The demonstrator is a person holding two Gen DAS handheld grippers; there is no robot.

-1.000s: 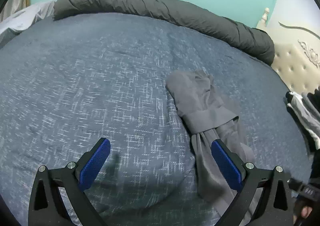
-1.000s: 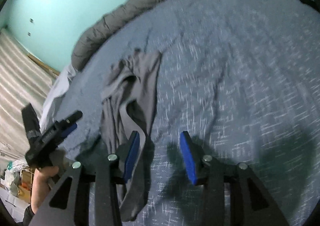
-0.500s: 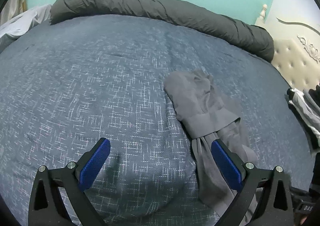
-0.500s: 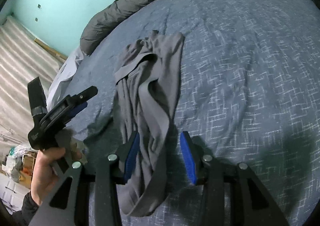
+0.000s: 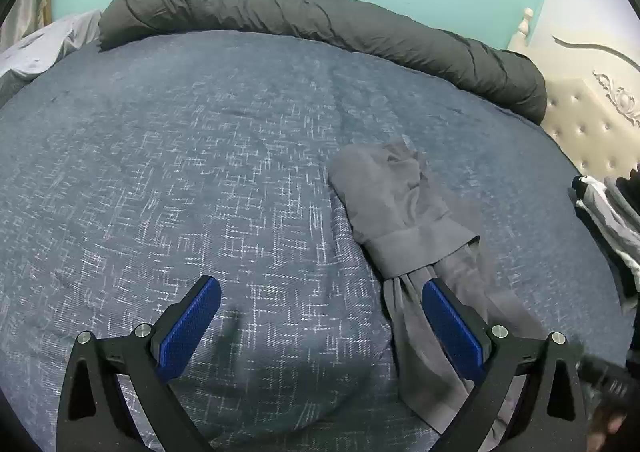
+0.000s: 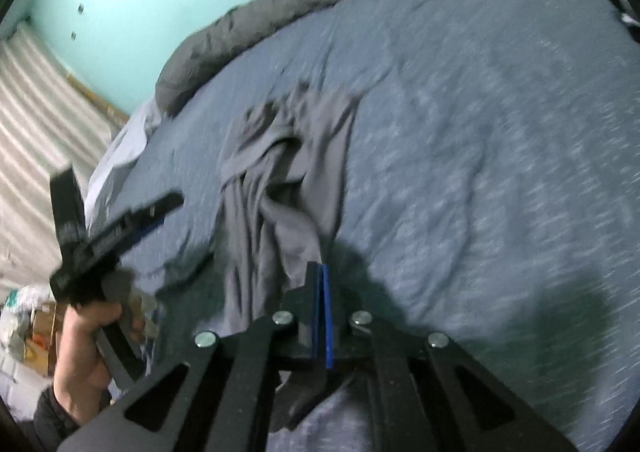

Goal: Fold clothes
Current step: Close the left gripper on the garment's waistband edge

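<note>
We see the crumpled grey fabric garment [image 5: 404,212] lying on the dark blue woven bedspread [image 5: 180,172], ahead and right of the left gripper [image 5: 320,328], whose blue pads [image 5: 190,326] are spread wide, the right one over the garment's near end. The right gripper [image 6: 322,292] has its pads pressed together, pinching the garment's near edge [image 6: 296,256]. A rolled dark grey duvet [image 5: 320,28] lies far ahead. The left hand [image 6: 86,348] shows in the right view.

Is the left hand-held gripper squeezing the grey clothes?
No, the left hand-held gripper is wide open over the blanket, with the grey clothes lying beside one finger, not pinched between them.
</note>
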